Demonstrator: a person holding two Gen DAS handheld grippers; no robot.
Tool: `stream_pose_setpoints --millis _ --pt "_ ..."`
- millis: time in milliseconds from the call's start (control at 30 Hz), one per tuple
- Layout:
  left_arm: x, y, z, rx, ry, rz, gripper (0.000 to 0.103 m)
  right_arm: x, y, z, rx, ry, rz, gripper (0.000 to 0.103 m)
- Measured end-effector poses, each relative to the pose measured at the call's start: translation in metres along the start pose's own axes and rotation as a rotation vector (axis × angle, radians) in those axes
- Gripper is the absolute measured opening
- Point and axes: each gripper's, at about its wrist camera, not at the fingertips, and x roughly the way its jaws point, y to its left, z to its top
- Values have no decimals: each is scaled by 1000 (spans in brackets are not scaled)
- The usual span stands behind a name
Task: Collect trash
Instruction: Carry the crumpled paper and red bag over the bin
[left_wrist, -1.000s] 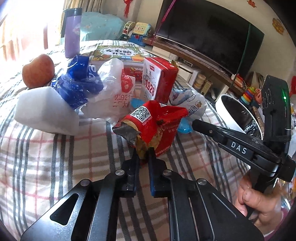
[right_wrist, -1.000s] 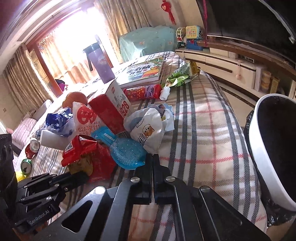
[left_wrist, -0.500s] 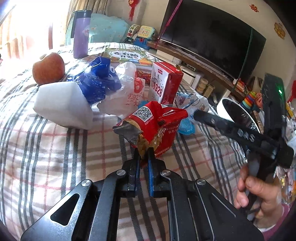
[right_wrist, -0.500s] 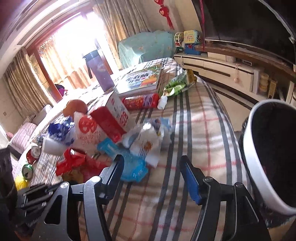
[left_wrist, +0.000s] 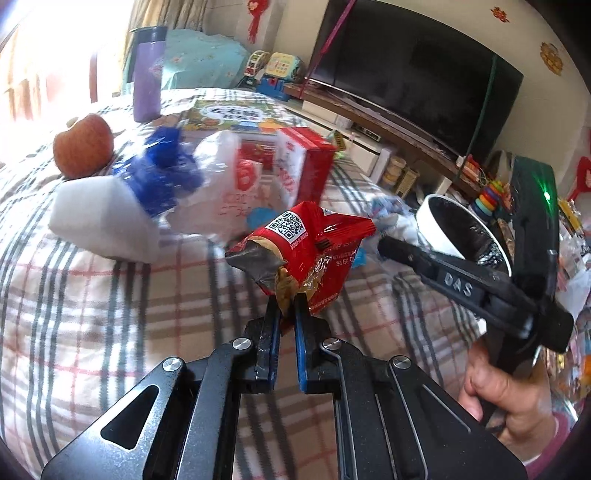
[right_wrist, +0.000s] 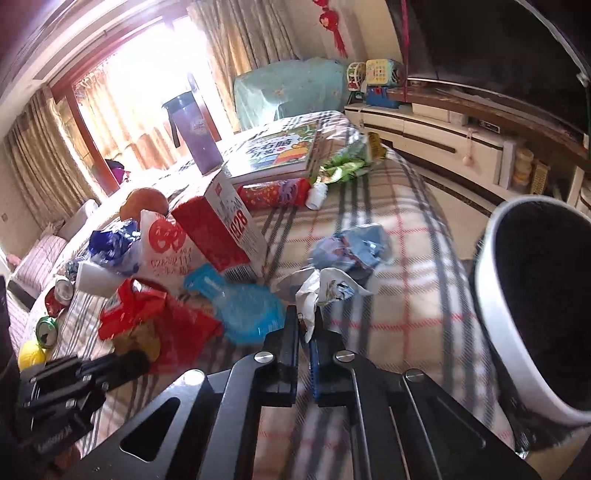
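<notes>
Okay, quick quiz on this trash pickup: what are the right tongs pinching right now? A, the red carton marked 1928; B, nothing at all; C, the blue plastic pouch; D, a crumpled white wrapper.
D: in the right wrist view the right tongs are shut on the crumpled white wrapper, which sticks up from between the fingers, while the blue plastic pouch lies apart to their left.
</notes>
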Motion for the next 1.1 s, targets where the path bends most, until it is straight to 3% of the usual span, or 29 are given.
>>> stream_pose_setpoints --millis 500,1100 --pt "13 -60 12 88 13 -69 6 -71 -34 -14 56 -74 -14 2" --pt "32 -122 27 186 23 -131 6 -94 -82 -13 125 -117 -77 2"
